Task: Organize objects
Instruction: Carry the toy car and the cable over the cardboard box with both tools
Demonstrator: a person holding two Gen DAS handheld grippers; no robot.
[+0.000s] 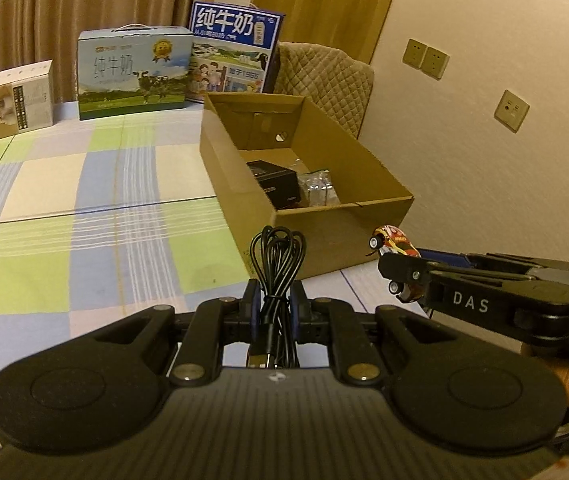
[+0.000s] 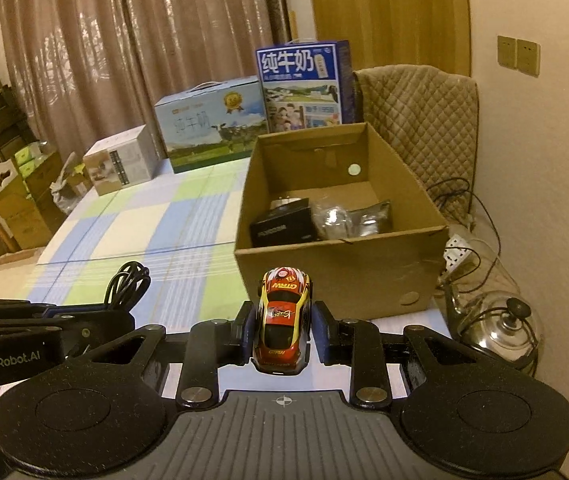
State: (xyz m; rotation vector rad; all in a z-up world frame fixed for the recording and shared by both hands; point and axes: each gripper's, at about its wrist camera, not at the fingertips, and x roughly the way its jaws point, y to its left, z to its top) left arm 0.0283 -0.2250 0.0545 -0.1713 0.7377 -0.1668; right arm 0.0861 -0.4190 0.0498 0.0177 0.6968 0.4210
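My left gripper (image 1: 275,304) is shut on a coiled black cable (image 1: 279,258) and holds it above the checked tablecloth, just short of the open cardboard box (image 1: 324,232). My right gripper (image 2: 283,320) is shut on a red and yellow toy car (image 2: 283,322), held nose-up in front of the same box (image 2: 340,276). The car also shows in the left wrist view (image 1: 394,246), to the right of the cable. The cable's loops show in the right wrist view (image 2: 130,284). Inside the box lie a black case (image 2: 284,226) and a clear plastic bag (image 2: 350,220).
Two milk cartons (image 1: 132,74) (image 1: 232,56) and a small white box (image 1: 18,100) stand along the table's far edge. A quilted chair (image 2: 420,120) stands behind the box. A steel kettle (image 2: 500,328), a power strip and loose wires lie right of the table.
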